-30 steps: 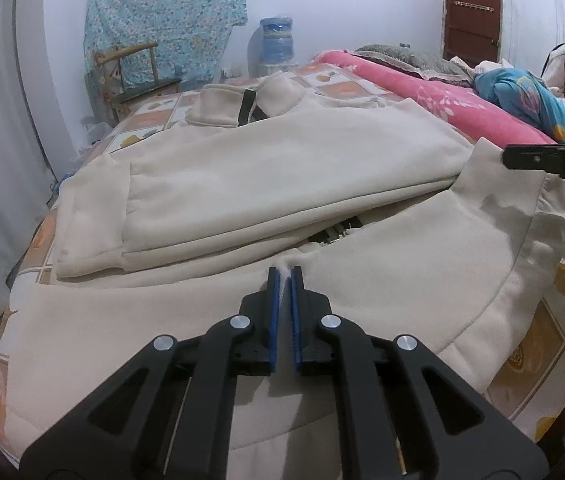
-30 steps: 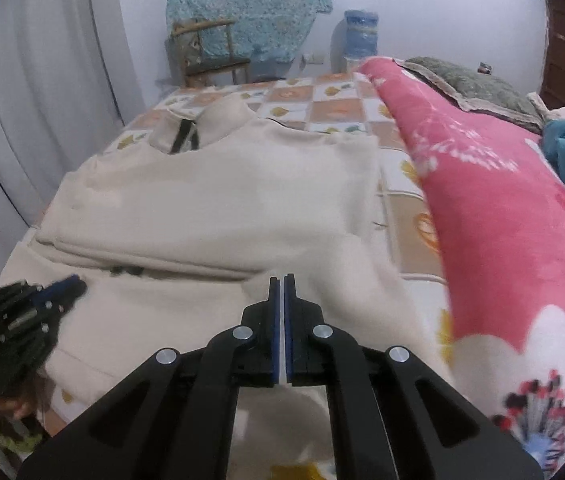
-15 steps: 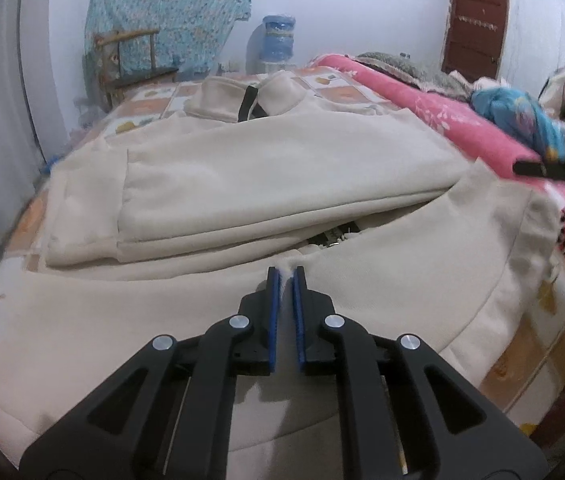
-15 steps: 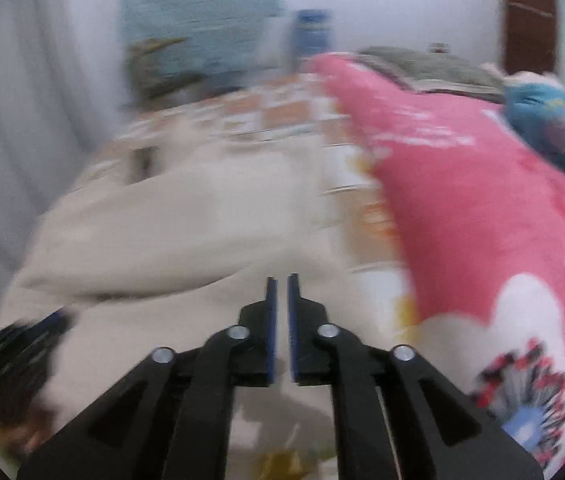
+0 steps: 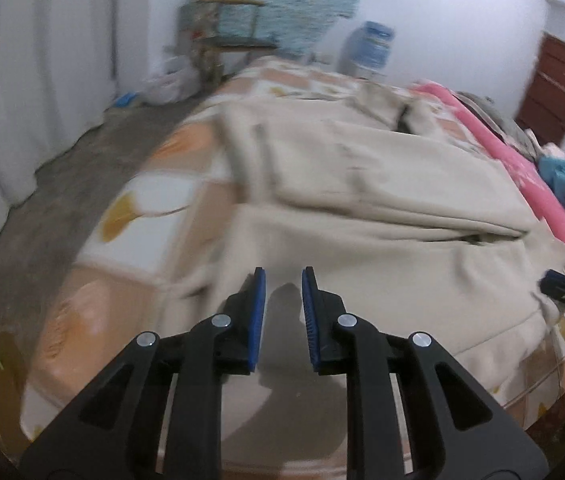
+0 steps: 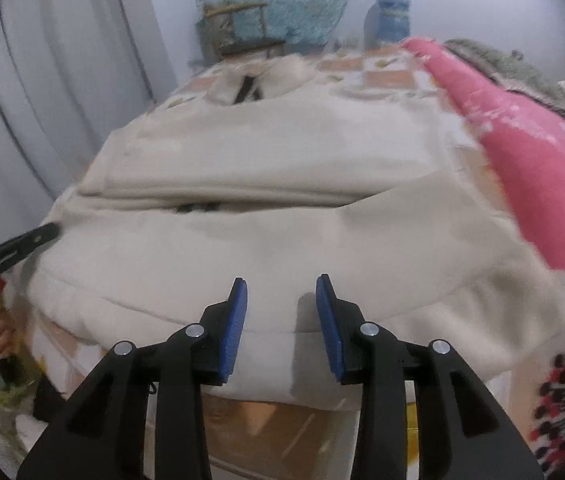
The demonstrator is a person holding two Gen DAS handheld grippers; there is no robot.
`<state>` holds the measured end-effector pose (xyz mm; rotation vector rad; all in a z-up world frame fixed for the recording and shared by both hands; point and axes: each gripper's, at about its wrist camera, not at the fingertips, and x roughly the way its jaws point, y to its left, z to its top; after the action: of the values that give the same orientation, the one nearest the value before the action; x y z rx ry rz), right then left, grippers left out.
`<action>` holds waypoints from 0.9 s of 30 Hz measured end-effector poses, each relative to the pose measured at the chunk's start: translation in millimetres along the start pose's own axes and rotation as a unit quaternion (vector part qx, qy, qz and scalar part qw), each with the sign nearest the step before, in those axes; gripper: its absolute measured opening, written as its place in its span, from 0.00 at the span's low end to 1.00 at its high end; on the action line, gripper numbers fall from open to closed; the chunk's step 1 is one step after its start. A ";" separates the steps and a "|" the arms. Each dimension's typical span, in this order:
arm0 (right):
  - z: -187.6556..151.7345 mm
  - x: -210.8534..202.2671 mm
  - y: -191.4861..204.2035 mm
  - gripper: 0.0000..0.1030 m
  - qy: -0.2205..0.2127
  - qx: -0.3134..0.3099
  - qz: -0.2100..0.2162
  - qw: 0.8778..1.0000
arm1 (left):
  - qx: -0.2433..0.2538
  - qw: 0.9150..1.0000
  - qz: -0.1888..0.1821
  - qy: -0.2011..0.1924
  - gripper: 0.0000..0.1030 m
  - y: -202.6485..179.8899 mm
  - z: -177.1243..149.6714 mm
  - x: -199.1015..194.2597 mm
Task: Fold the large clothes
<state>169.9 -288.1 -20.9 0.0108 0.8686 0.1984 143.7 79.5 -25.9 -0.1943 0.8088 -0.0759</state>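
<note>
A cream sweatshirt (image 6: 282, 168) is found spread across the bed (image 5: 138, 220), its collar toward the far end and its hem draped over the near edge. One fold has been laid across the middle of the garment, so the step in hand is judged to be the release after that fold. The left gripper (image 5: 283, 308) is seen with its jaws opening and nothing between them, above the hem toward the bed's left edge. The right gripper (image 6: 281, 320) is likewise opening, empty, over the hem at the near edge. A fresh pinch on the hem at both sides is called for next. A water jug (image 6: 388, 18) stands beyond the far end; its contents cannot be judged through blur.
</note>
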 end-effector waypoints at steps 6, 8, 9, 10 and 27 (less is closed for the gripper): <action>-5.1 -15.5 -56.8 0.37 -0.001 0.090 -0.009 0.996 | -0.024 1.000 -0.005 -0.002 0.21 18.2 -0.2 -12.8; -7.3 -37.5 -66.2 0.44 -0.024 0.101 -0.056 0.993 | -0.014 1.000 0.009 -0.016 0.35 18.9 -2.0 -25.6; -10.6 -48.4 -73.1 0.45 -0.030 0.111 -0.052 0.992 | 0.000 1.000 -0.001 -0.026 0.36 17.3 -5.5 -37.2; -15.2 -57.6 -80.7 0.47 -0.031 0.123 -0.040 0.991 | 0.014 0.999 -0.013 -0.028 0.37 17.0 -9.5 -45.9; -21.5 -31.6 -103.1 0.64 0.017 0.185 -0.040 0.982 | 0.286 0.958 0.016 -0.013 0.57 -79.4 -77.0 -35.5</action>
<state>151.1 -396.5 -20.2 0.3205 0.9274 -0.0415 63.9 -4.3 -36.5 0.3649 0.7340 -0.2717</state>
